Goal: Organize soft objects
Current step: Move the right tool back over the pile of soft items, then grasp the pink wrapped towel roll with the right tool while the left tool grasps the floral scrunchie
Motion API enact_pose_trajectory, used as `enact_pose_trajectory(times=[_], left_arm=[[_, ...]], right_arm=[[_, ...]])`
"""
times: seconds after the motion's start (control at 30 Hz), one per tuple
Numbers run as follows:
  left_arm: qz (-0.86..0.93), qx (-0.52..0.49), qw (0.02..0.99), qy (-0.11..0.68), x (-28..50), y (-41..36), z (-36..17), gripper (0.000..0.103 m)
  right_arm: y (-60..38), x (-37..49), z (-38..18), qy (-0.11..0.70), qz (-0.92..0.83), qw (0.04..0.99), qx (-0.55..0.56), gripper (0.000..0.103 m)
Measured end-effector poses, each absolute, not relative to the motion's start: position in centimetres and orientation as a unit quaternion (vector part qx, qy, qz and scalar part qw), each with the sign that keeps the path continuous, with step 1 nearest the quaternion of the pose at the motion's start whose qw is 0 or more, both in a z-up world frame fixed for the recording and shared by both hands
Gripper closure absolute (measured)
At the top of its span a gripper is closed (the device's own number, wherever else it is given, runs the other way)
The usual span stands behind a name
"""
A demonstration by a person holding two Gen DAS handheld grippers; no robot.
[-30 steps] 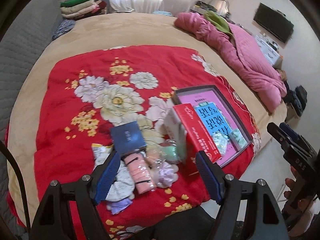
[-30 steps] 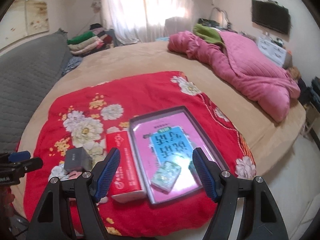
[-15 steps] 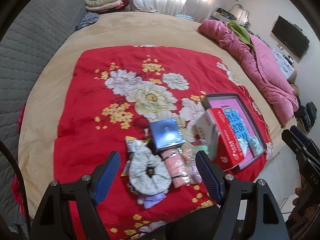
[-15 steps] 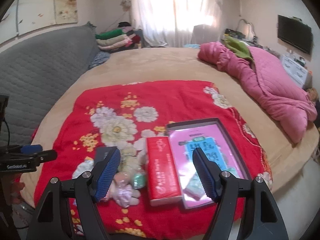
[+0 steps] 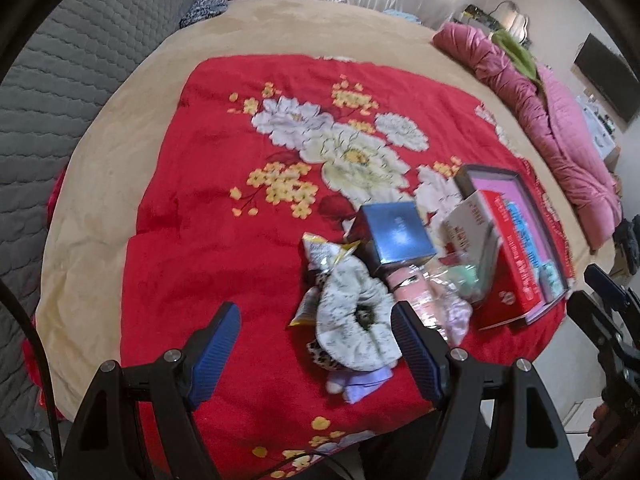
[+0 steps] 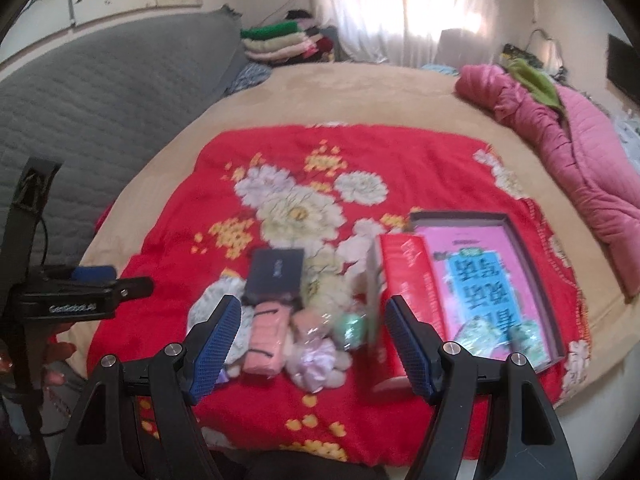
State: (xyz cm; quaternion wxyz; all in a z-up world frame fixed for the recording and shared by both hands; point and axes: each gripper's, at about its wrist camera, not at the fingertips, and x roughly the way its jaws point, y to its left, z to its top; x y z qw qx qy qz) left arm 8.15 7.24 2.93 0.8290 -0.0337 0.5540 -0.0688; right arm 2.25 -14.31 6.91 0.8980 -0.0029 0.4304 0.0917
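Both grippers spread, empty: left gripper (image 5: 314, 350) over the white fluffy scrunchie (image 5: 354, 314), right gripper (image 6: 314, 340) over the pink folded cloth (image 6: 266, 338), near the red floral blanket (image 5: 224, 200)'s front edge; likely lining up pickups.

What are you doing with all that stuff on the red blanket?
A person is holding a pair of tongs in each hand over a pile of soft things on the red flowered blanket. The left tongs and right tongs are both open and empty. Nothing is picked up yet. A grey-white scrunchie, a pink roll and a lilac scrunchie lie jumbled beside a blue box, a red box and a tray.
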Motion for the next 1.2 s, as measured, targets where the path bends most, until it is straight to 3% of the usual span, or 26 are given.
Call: enact_pose_trajectory(times=[0.5,1.1,1.2], left_arm=[[-0.086,-0.033,0.79,0.606,9.2,6.3,-3.6,0.026],[-0.103,-0.022,0.783,0.612,10.8,5.2,-5.5,0.026],[-0.106,-0.019,0.785,0.61,11.0,5.0,-5.6,0.026]], right_arm=[[-11.3,3.4,-1.0,0.507,0.114,0.854,-0.028,0.027],[-9.2,7.2,-7.0,0.56,0.12,0.82,-0.02,0.027],[-9.2,7.5,-7.6,0.563,0.122,0.817,-0.019,0.034]])
